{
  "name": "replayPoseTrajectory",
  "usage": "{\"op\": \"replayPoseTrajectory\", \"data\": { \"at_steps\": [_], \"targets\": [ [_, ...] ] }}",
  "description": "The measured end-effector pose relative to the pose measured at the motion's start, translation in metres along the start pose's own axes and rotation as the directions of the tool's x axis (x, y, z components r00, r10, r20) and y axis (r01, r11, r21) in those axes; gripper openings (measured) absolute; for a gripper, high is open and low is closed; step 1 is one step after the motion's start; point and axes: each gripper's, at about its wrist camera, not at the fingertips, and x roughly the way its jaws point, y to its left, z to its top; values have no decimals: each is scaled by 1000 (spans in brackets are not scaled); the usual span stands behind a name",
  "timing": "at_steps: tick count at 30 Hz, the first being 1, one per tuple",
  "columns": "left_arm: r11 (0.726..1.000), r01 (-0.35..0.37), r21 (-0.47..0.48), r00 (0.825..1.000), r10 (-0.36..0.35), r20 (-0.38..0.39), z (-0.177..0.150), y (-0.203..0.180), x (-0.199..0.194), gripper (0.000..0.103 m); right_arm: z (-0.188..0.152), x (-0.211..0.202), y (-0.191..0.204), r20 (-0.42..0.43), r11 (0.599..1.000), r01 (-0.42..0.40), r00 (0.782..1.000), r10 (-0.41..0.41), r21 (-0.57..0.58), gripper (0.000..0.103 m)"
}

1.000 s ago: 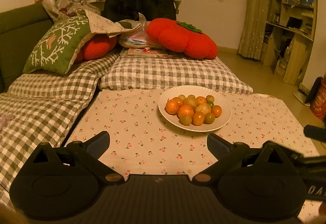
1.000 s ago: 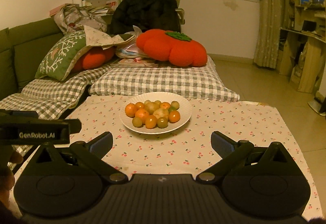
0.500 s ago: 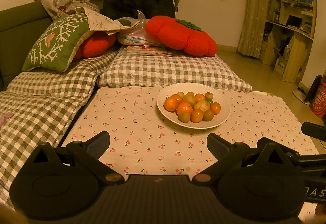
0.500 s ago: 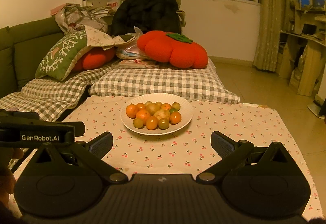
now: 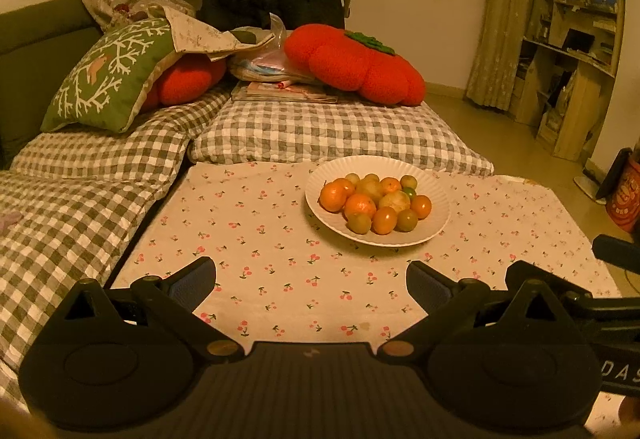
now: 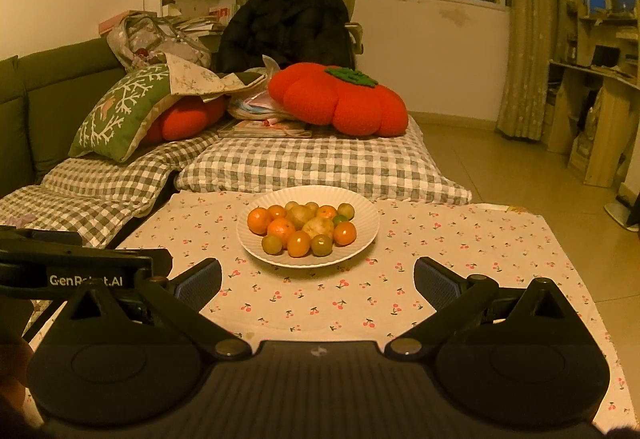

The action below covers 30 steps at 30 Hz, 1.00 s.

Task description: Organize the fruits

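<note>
On the white plate (image 6: pixel 370 235) orange and green fruits (image 6: pixel 301 227) heap; both claws (image 5: pixel 311 279) (image 6: pixel 318 279) wide, empty.

fruits (image 6: pixel 306 229) in plate (image 6: pixel 362 243) — on table (image 6: pixel 460 279)

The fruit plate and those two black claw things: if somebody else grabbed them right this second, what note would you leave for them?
Left gripper: open, empty, held above the cherry-print cloth, short of the plate.
Right gripper: open, empty, also short of the plate.
White plate sits on the cloth and holds all the fruits, orange and greenish mixed in one pile.
Done: nothing visible; no fruit lifted or sorted.
Left: everything. No second dish or bin is in view.
</note>
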Motion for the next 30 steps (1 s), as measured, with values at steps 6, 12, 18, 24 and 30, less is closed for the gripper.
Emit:
{"op": "replayPoseTrajectory", "data": {
  "at_steps": [6, 12, 18, 24, 30],
  "targets": [
    [1000, 1, 6, 1000, -1, 0, 0, 0, 0, 94, 0, 0, 0, 0, 1000, 0, 1000, 0, 2, 103],
    [1000, -3, 15, 1000, 3, 8, 0, -1, 0, 94, 0, 0, -1, 0, 1000, 0, 1000, 0, 1, 103],
    [999, -14, 29, 1000, 14, 10, 0, -1, 0, 94, 0, 0, -1, 0, 1000, 0, 1000, 0, 2, 103],
    [1000, -15, 28, 1000, 15, 9, -1, -2, 0, 94, 0, 0, 0, 0, 1000, -1, 1000, 1, 1, 103],
    [1000, -17, 26, 1000, 16, 9, -1, -2, 0, 94, 0, 0, 0, 0, 1000, 0, 1000, 0, 3, 103]
  ]
}}
